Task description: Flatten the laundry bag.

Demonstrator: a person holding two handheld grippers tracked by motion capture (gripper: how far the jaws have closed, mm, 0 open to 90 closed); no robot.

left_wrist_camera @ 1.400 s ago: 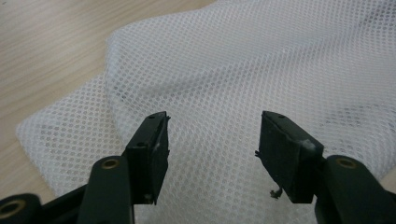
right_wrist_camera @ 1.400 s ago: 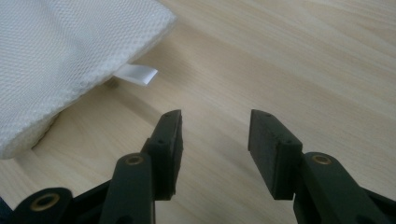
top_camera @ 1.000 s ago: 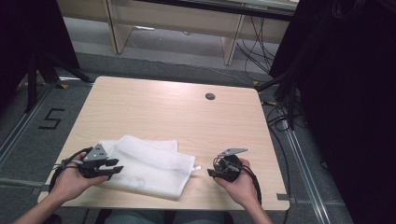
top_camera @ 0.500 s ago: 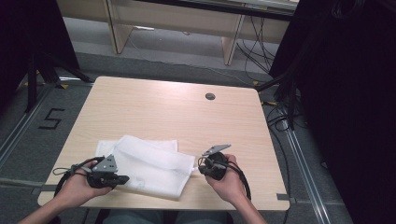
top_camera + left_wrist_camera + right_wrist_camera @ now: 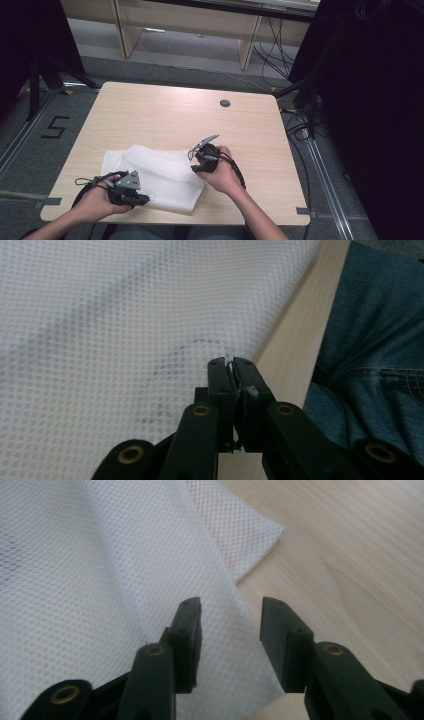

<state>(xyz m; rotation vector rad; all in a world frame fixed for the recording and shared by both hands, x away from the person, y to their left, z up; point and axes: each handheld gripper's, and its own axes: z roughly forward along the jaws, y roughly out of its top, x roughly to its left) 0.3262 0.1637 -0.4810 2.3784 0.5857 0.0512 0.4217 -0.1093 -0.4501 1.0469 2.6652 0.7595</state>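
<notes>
Mesh cloth (image 5: 155, 175) at 7 o'clock on desk (image 5: 165, 115), both claws at it.
Left claw (image 5: 230, 362) pressed together, apparently pinching mesh at near edge; right claw (image 5: 230, 611) spread apart over 3 o'clock edge, gripping nothing. Probably early: one hold made, second grab and any folding or lifting left.

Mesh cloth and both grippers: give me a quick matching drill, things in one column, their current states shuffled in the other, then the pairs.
Things:
1. left gripper
2. right gripper
3. white mesh cloth
4. round grommet

States:
A. jaws apart over the cloth's edge
B. set in the table top on the far side
C. jaws closed near the cloth's near edge
D. lying on the near part of the table

Pairs: 1-C, 2-A, 3-D, 4-B
</notes>
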